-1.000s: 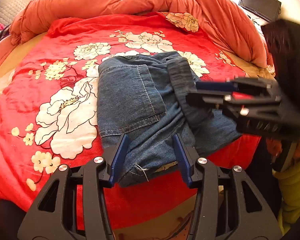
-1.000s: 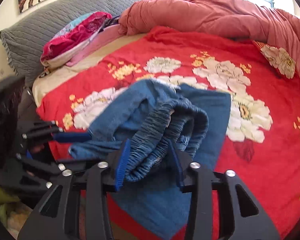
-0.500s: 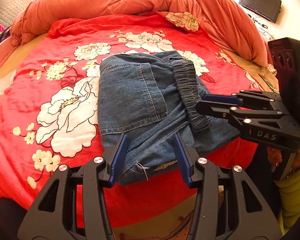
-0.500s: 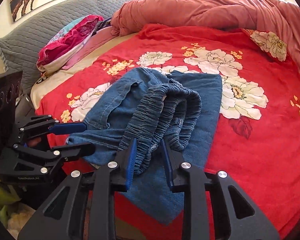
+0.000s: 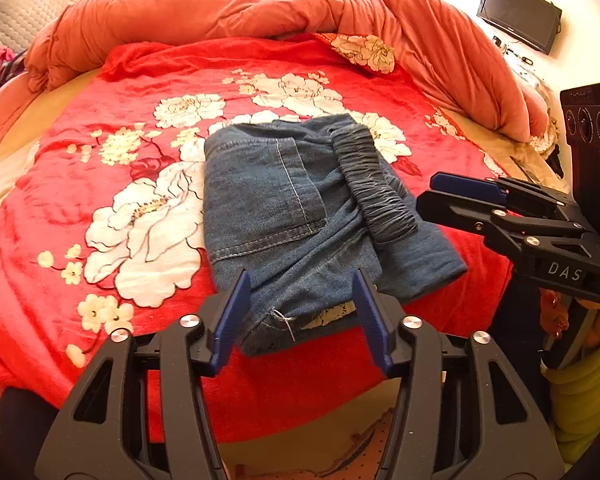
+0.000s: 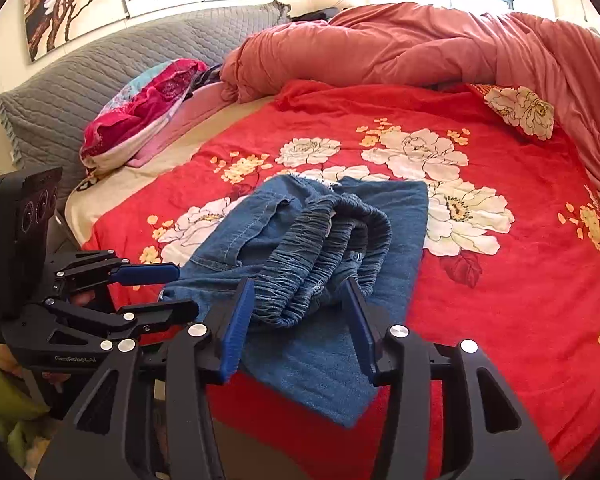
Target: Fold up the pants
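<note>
Pants [image 5: 300, 216], 1 pair, folded on bed [image 5: 100, 280]; 2 grippers, left [image 5: 300, 312] and right [image 6: 296, 320], jaws apart, gripping nothing.

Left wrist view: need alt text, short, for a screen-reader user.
Folded blue denim pants lie on a red floral blanket on a bed, elastic waistband on top. The left gripper is open at the pants' near edge, holding nothing; the right gripper, also open, sits off the pants' right side.
</note>
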Tool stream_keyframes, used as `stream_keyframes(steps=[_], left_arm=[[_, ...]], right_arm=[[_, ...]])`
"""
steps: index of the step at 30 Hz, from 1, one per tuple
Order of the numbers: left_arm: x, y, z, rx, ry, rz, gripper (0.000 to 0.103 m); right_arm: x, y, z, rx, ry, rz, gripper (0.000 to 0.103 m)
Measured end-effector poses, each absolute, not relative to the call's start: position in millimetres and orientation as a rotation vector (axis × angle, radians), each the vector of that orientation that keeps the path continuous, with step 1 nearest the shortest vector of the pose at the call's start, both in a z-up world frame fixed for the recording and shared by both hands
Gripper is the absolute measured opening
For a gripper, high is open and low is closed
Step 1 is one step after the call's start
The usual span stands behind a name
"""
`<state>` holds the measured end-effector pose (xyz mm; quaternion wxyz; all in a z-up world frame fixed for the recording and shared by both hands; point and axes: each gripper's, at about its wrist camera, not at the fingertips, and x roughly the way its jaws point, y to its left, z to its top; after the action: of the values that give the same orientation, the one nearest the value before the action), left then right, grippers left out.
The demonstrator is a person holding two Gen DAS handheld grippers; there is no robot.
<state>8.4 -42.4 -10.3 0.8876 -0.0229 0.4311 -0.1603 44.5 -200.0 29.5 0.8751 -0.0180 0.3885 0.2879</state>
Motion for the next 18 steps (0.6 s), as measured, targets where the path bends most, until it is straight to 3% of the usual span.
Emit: stream_keyframes(steps=[4, 6, 8, 18], left_arm=[[8.7, -35.0, 0.0, -0.061, 0.868, -0.320, 0.053], [13.3, -29.3, 3.5, -0.068, 0.856, -0.303, 0.059], [22.5, -21.7, 4.9, -0.081, 0.851, -0.281, 0.059], [77.5, -9.8, -18.3, -0.157, 0.945, -0.276, 0.066]], right_arm=[[44.7, -206.6, 36.6, -0.017, 0.791, 0.575, 0.055], [48.8, -212.0, 37.5, -0.003, 0.787, 0.547, 0.070], [56.7, -217.7, 36.1, 0.023, 0.800, 0.516, 0.074], [90.5, -234.5, 11.5, 0.192, 0.911, 0.483, 0.078]])
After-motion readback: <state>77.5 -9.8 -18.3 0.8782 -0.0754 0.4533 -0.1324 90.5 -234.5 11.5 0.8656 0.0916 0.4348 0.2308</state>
